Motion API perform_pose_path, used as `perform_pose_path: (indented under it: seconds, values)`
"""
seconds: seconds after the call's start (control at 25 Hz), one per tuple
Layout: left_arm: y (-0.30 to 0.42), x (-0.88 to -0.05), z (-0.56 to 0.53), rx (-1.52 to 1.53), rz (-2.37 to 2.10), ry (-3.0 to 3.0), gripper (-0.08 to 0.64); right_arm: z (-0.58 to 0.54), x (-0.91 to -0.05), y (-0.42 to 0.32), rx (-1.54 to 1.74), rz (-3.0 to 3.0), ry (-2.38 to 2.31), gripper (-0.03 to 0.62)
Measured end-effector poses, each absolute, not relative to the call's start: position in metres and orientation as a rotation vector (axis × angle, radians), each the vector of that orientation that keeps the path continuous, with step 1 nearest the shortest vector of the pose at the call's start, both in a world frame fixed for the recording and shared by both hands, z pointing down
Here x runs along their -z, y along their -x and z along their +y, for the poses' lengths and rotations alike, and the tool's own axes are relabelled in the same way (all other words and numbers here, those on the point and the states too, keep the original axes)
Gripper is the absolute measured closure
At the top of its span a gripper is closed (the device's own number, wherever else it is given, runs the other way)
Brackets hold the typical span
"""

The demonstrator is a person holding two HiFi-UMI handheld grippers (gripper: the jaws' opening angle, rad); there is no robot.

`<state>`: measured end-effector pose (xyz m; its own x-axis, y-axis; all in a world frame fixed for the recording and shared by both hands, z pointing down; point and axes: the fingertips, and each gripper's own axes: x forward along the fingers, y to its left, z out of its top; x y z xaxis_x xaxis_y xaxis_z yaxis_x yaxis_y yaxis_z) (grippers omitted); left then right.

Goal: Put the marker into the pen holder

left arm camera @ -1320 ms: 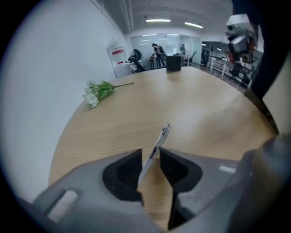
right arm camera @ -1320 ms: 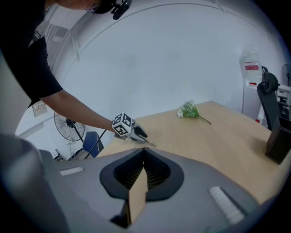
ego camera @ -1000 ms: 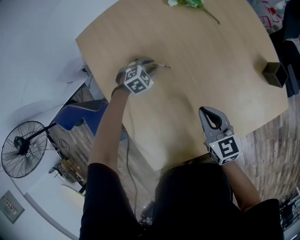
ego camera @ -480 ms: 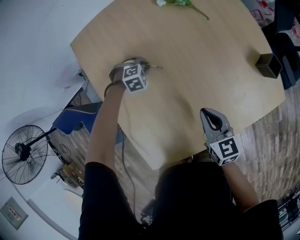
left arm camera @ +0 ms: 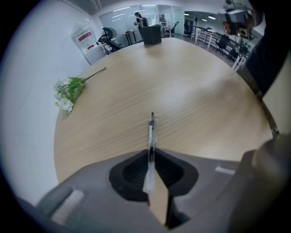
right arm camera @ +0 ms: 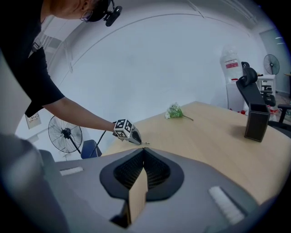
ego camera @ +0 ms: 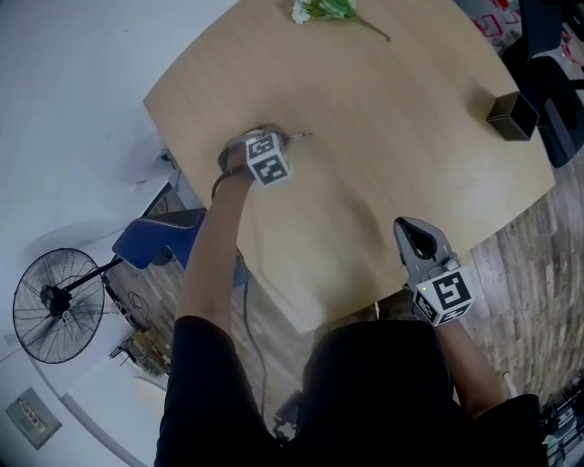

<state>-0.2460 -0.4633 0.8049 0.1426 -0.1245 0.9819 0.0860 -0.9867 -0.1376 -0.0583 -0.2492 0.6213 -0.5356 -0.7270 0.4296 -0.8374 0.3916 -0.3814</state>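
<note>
Hovering nearest the person, at the desk's near edge, the right gripper (ego camera: 412, 230) has its jaws pressed together with nothing between them. Farther in, toward the left side of the round wooden desk (ego camera: 392, 155), the left gripper (ego camera: 274, 141) points steeply down, and its jaws have just been closing. The left gripper view shows a thin marker (left arm camera: 150, 136) caught between its pads. The marker lies low along the desk top, and most of its length sticks out past the fingertips.

Farther still, a sprig of white flowers (ego camera: 319, 9) lies at the far edge. The black, square pen holder (ego camera: 511, 116) stands at the desk's far right, well apart from the marker.

The likeliest trouble is the grip itself. The marker looks slim and is pinched near one end, so on lifting it could swing down or twist in the pads. If the pads are not yet firm, it could slide out and roll across the smooth wood. The carry to the pen holder is long, which leaves time for a loose hold to give way. The marker must also be tipped upright over a small opening. A slanted approach could catch the rim or nudge the light-looking holder, which nothing steadies
</note>
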Motion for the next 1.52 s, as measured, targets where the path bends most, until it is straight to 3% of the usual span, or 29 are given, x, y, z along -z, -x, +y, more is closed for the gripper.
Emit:
perform_pose_path:
  seconds: [0.2, 0.48, 1.12, 1.52]
  values:
    - [0.239, -0.787, -0.446, 1.939, 0.167, 2.369, 0.515, -0.229, -0.607, 0.037, -0.835, -2.444, -1.443, 0.592]
    - [0.226, -0.703, -0.422, 1.644, 0.560, 2.686, 0.515, -0.217, -0.571, 0.024, -0.784, -2.472, -1.458, 0.592]
    - [0.247, -0.497, -0.262, 0.688, 1.451, 2.871, 0.515, -0.212, -0.502, 0.031, -0.593, -2.575, -1.381, 0.592]
    - [0.256, -0.445, -0.154, 0.246, 1.879, 2.734, 0.515, -0.196, -0.516, 0.046, -0.549, -2.576, -1.368, 0.592]
